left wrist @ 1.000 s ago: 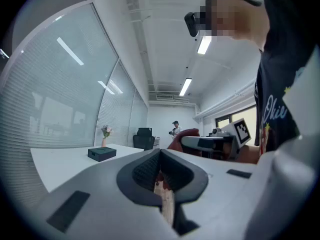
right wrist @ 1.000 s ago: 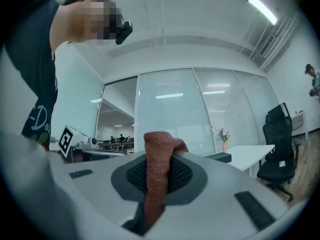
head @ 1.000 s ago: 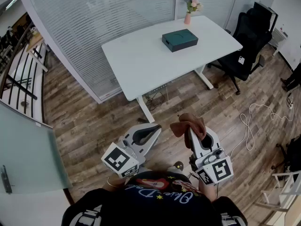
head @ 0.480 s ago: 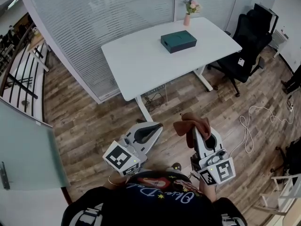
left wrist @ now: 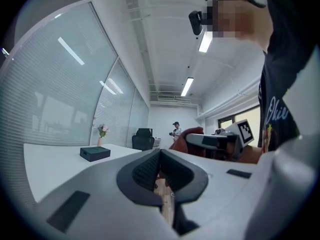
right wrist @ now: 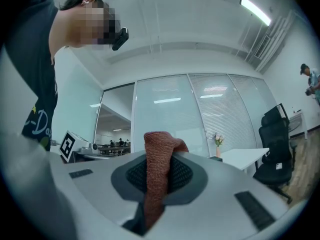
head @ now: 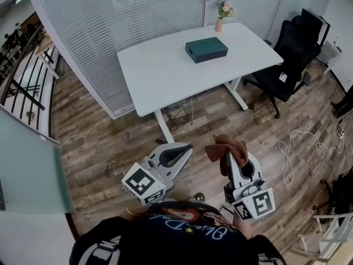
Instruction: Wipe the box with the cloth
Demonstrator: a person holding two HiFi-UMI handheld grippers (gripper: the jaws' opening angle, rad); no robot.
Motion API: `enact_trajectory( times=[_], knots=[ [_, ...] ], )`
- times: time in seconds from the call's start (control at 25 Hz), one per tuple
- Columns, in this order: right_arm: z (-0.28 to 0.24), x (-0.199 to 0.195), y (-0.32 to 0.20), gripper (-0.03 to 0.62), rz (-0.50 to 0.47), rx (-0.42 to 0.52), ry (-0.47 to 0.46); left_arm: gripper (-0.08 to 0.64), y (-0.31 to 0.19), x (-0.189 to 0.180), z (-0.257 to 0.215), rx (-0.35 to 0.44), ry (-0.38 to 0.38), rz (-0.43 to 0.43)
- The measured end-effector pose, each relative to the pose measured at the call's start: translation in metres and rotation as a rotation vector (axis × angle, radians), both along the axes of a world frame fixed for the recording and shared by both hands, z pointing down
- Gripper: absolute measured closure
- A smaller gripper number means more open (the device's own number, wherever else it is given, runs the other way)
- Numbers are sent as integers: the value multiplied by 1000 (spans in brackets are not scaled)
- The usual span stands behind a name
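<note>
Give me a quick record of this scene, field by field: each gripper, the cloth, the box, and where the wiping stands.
left gripper: jaws together, nothing between them
right gripper: shut on the cloth
cloth: reddish-brown, bunched over the jaw tips
box: dark green, on the white table, far from both grippers
also on table: vase of flowers, beyond the box
wiping: not yet begun; cloth is nowhere near the box

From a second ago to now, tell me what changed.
Very little. In the head view the left gripper and right gripper sit a touch further right and the table a touch further left, which may be only the camera shifting. Nothing was taken hold of or let go. As before, the right jaws clamp the cloth, the left jaws are shut and empty, and the box is on the table.
</note>
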State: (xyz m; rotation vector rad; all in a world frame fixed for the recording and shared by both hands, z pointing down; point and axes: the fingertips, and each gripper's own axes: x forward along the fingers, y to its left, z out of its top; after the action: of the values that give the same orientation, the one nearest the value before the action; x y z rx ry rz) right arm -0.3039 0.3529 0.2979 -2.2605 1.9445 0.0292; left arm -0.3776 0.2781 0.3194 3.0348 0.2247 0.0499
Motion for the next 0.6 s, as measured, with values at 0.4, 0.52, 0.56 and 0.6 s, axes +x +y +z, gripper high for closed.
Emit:
enact_trajectory(
  times=[0.4,0.52,0.56,0.6],
  knots=[
    [18,26,44,557,19,-25,-14,557,45,32,11,3,-23,33],
    [22,32,55,557,42,-20,-21,557,51,40,12,8,-29,43],
    [24,35,59,557,49,-19,-24,557,53,42,12,11,-29,47],
    [26,38,62,557,57,-21,-29,557,54,45,13,14,-30,50]
  ],
)
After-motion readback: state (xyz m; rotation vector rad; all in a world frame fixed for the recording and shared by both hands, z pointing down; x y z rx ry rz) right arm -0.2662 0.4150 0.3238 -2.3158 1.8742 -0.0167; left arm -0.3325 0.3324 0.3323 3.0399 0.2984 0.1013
